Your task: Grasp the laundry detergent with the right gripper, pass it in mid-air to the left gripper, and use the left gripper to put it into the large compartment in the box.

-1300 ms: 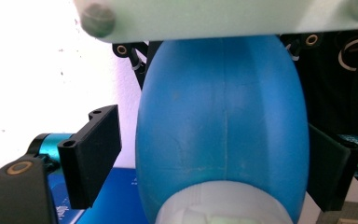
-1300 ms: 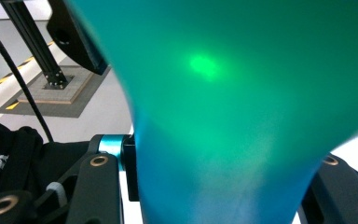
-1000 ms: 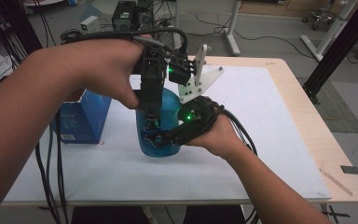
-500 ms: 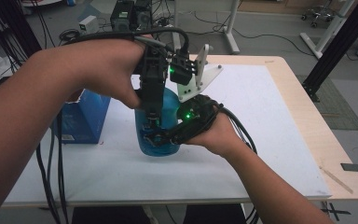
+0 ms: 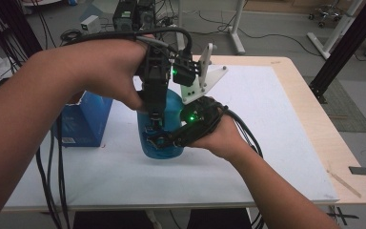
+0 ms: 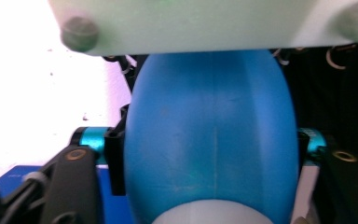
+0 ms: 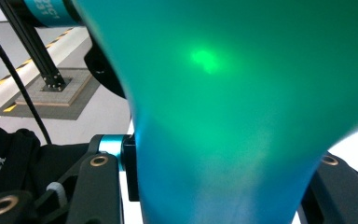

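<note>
The translucent blue plastic bottle (image 5: 162, 129) stood on the white tabletop (image 5: 267, 124), right of a blue box (image 5: 83, 121). The left gripper (image 5: 155, 121) had just clamped its upper part; the right gripper (image 5: 159, 140) gripped its lower body.

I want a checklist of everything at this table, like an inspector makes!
Surface: white table top with a wooden edge.
Job's things: blue bottle standing upright.
Clutter: blue box left of the bottle.
Grippers: left gripper has just closed on the bottle from above; right gripper clamps its lower body.
Cables: black cables hang from the left arm.
Surroundings: black frame post, grey floor.
</note>
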`<state>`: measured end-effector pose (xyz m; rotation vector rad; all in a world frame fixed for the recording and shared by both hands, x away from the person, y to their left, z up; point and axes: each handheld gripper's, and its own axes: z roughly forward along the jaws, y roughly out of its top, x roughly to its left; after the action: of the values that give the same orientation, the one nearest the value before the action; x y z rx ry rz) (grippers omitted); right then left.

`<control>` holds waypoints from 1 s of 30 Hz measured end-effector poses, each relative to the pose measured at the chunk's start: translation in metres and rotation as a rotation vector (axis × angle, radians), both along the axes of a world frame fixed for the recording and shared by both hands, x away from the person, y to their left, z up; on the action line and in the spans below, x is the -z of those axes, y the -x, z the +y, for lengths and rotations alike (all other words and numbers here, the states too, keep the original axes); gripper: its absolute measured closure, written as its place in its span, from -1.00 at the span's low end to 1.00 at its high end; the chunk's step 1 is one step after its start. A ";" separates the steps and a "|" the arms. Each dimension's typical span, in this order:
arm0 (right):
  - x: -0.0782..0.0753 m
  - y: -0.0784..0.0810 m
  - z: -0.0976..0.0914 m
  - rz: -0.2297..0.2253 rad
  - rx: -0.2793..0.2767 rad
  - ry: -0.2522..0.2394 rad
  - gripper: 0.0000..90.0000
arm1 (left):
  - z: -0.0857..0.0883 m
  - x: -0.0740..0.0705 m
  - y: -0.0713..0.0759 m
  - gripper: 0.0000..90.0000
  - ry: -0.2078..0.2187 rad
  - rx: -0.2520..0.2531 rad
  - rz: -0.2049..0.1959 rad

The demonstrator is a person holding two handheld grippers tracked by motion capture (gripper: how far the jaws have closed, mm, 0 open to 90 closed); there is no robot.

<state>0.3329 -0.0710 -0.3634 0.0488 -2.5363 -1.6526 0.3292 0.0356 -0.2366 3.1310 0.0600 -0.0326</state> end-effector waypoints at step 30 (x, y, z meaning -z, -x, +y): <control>-0.012 0.001 -0.045 -0.062 0.180 0.142 -0.71 | 0.021 -0.012 -0.008 -0.12 -0.020 -0.076 -0.007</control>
<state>0.3322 -0.1161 -0.3516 -0.1474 -2.7710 -1.5453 0.3376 0.0570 -0.2242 3.1452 0.1809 -0.0204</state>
